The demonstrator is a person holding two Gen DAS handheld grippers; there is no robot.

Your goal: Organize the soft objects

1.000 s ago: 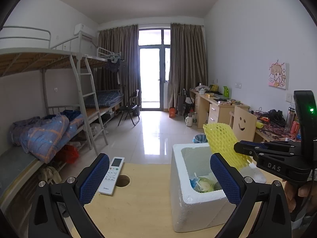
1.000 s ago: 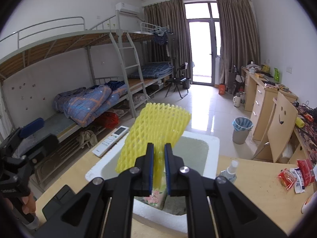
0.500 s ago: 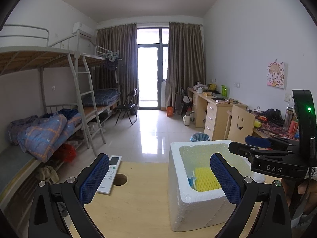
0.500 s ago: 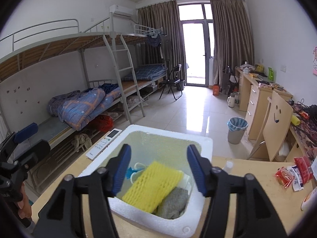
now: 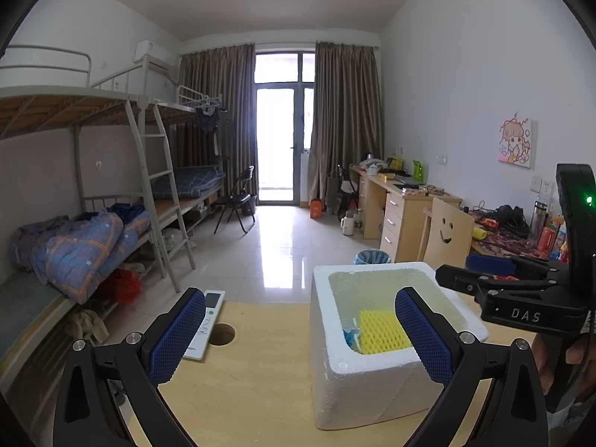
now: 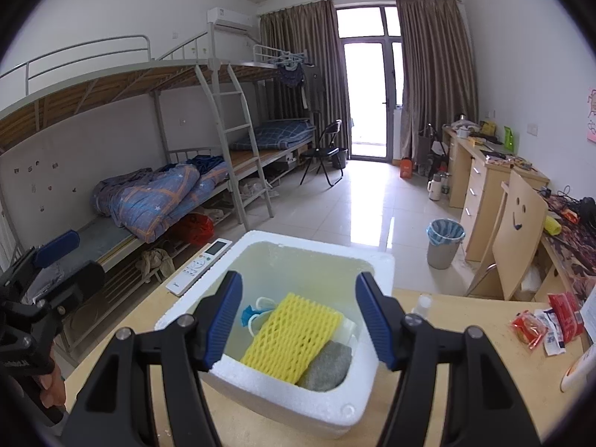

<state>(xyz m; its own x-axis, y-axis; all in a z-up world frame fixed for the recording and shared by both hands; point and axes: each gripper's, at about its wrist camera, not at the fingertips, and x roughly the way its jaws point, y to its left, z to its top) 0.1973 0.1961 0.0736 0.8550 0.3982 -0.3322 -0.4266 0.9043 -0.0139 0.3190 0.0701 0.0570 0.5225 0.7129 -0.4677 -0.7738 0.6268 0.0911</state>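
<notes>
- Now the yellow foam net (image 6: 292, 337) lies inside the white foam box (image 6: 380, 260), free of any claw, tilted with its near end low toward the box's front wall and its far end higher toward the middle.
- Its long axis runs on a slant across the box, from the near left part up toward the far right as the right wrist view shows it.
- Beside the net in the box sit a grey soft pad (image 6: 329, 361) touching its right edge, and a blue-and-white piece (image 6: 255, 313) at its far left (what that piece is I cannot tell).
- Directly above the box's near rim hangs the right gripper (image 6: 298, 320), its blue pads spread wide with nothing pinched; the net is below and ahead of the gap, not touched.
- Left of the box, the left gripper (image 5: 298, 335) is also spread and empty; one finger crosses in front of the box in its own view, the other stands over bare table (image 5: 260, 372).
- By my reading the right hand is the nearer one to the box, so any further placing would fall to it.
- Beyond the box on its left a white remote (image 6: 203, 266) lies at the table's edge, well clear; on its right a small clear bottle (image 6: 422, 303) stands just beside the box, and red snack packets (image 6: 547, 322) lie farther out.
- Nothing stands between the claws and the box's open top.
</notes>
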